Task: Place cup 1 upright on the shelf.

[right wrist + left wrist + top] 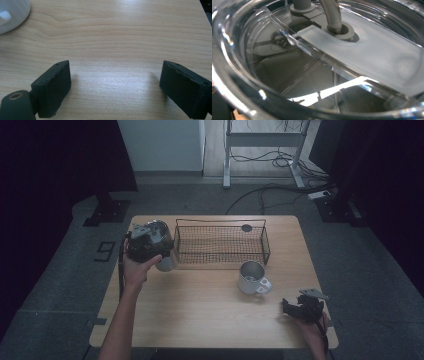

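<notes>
A steel tumbler (165, 255) with a clear lid (158, 228) hangs tilted just left of the wire basket (222, 256), and my left gripper (145, 244) is shut on it. From the left gripper view the clear lid (352, 50) is very close, with a frosted slider and a grey straw (334, 15); the jaws are hidden. A white enamel mug (251, 277) stands in front of the basket's right end, and its side (10, 15) shows at the top left of the right gripper view. My right gripper (291, 308) (115, 82) rests open, low over bare wood near the front right corner.
The black wire basket sits across the back middle of the wooden table (200, 315) and looks empty. A small dark disc (246, 228) lies by its far right corner. Cables and stand legs (227, 180) are on the floor beyond the table.
</notes>
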The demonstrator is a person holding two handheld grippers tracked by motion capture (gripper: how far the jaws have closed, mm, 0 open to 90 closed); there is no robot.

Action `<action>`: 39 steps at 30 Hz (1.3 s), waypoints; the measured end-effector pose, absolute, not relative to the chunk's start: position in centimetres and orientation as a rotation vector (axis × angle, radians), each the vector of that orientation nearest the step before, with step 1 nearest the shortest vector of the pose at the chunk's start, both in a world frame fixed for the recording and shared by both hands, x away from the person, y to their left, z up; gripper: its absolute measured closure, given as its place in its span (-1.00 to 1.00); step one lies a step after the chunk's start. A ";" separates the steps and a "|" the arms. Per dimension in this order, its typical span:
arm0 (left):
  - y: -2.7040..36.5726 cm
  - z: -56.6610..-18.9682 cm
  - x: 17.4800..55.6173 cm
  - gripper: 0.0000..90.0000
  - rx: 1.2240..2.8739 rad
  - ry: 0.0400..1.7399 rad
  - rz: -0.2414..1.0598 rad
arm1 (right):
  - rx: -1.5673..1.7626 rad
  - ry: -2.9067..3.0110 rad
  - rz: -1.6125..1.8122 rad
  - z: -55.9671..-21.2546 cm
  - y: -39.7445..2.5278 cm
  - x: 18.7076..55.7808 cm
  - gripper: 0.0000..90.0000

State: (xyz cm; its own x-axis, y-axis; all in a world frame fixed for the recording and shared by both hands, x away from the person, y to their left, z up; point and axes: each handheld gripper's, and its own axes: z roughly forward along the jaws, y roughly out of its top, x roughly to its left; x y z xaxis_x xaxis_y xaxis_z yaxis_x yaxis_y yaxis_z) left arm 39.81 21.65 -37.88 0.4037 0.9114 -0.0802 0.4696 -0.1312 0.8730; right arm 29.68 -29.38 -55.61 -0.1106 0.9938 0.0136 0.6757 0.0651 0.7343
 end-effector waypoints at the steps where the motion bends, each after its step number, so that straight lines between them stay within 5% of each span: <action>1: 21.6 -37.8 39.8 -0.91 1.760 1.201 0.616 | 1.658 1.842 0.820 -55.6 -29.4 29.7 -0.78; 39: 19.1 -36.7 42.7 -0.91 1.792 1.184 0.613 | 1.646 1.852 0.829 -55.6 -29.3 29.6 -0.74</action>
State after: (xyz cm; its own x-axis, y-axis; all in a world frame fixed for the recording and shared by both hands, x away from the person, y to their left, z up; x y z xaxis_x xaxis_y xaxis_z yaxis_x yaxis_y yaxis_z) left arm 42.66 19.11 -36.72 0.4243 0.9034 -0.0618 0.4706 -0.1617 0.8674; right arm 29.60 -29.33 -55.58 -0.1240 0.9922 0.0145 0.6718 0.0732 0.7371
